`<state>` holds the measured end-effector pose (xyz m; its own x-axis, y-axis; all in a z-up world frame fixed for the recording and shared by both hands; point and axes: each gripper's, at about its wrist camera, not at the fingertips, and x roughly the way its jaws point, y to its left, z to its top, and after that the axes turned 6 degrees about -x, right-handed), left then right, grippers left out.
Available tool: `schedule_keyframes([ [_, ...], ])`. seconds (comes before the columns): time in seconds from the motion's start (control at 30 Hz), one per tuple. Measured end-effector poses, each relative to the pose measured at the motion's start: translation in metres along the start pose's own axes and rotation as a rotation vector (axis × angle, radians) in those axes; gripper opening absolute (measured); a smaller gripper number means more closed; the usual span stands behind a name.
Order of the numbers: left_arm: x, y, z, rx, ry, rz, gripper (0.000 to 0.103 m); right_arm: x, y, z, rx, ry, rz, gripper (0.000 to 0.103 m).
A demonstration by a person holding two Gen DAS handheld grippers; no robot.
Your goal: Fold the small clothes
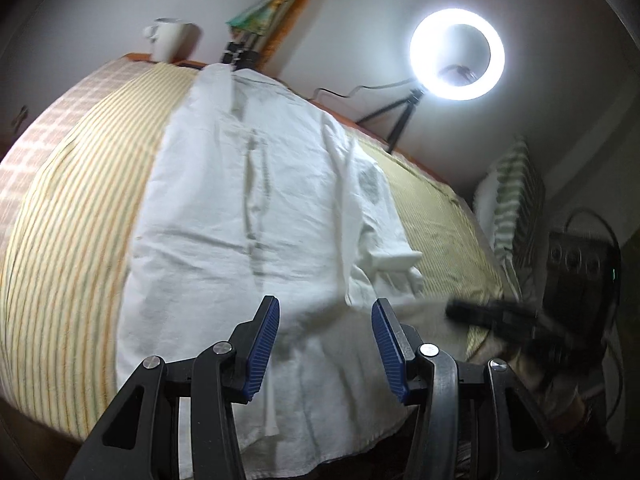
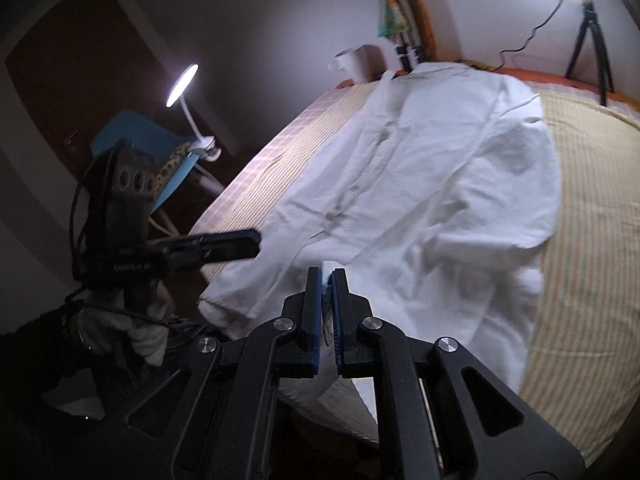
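Observation:
A white button-up shirt (image 1: 256, 184) lies spread front-up on a bed with a yellow striped sheet (image 1: 80, 220), collar at the far end. My left gripper (image 1: 326, 304) hovers over the shirt's near hem, open, with nothing between its blue pads. In the right wrist view the shirt (image 2: 440, 160) fills the middle of the sheet (image 2: 592, 240). My right gripper (image 2: 327, 274) is shut on a fold of white shirt cloth near the lower edge and holds it lifted. The left gripper (image 2: 240, 246) shows as a dark bar at the shirt's left side. The right gripper (image 1: 492, 318) is a blurred black shape.
A lit ring light (image 1: 456, 54) on a tripod and a white mug (image 1: 170, 42) stand at the bed's far edge. A striped pillow (image 1: 512, 196) lies to the right. A desk lamp (image 2: 182, 84) and blue chair (image 2: 132, 136) stand left of the bed.

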<state>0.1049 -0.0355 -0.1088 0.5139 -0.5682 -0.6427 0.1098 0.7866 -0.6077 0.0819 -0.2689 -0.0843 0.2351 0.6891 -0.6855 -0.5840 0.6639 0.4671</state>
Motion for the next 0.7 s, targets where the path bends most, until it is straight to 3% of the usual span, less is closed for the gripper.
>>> schedule_keyframes([
  [0.03, 0.000, 0.004, 0.001, -0.018, 0.001, -0.001, 0.049, 0.008, 0.007, -0.002, -0.013, 0.030, 0.015, 0.008],
  [0.1, 0.002, 0.009, 0.001, -0.042, 0.012, -0.010, 0.049, 0.022, 0.017, -0.006, -0.052, 0.095, 0.021, 0.022],
  [0.17, 0.006, 0.009, -0.001, -0.041, 0.030, -0.019, 0.049, 0.022, 0.019, -0.008, -0.065, 0.103, 0.039, 0.046],
  [0.27, 0.015, 0.002, -0.009, -0.008, 0.072, -0.030, 0.049, 0.008, 0.002, -0.008, -0.011, 0.057, 0.043, 0.047],
  [0.33, 0.023, -0.004, -0.015, 0.014, 0.109, -0.045, 0.049, -0.003, -0.020, -0.006, 0.056, 0.018, -0.004, 0.047],
  [0.4, 0.032, -0.010, -0.023, 0.036, 0.148, -0.050, 0.049, -0.014, -0.050, -0.008, 0.151, -0.006, -0.087, 0.047],
  [0.57, 0.051, -0.018, -0.039, 0.062, 0.217, -0.041, 0.049, -0.017, -0.115, -0.016, 0.408, -0.026, -0.108, 0.047],
  [0.63, 0.057, -0.019, -0.042, 0.057, 0.238, -0.052, 0.044, -0.008, -0.128, -0.017, 0.458, -0.010, -0.073, 0.047],
  [0.7, 0.062, -0.018, -0.044, 0.050, 0.258, -0.065, 0.028, 0.002, -0.130, -0.017, 0.468, 0.012, -0.075, 0.047],
])
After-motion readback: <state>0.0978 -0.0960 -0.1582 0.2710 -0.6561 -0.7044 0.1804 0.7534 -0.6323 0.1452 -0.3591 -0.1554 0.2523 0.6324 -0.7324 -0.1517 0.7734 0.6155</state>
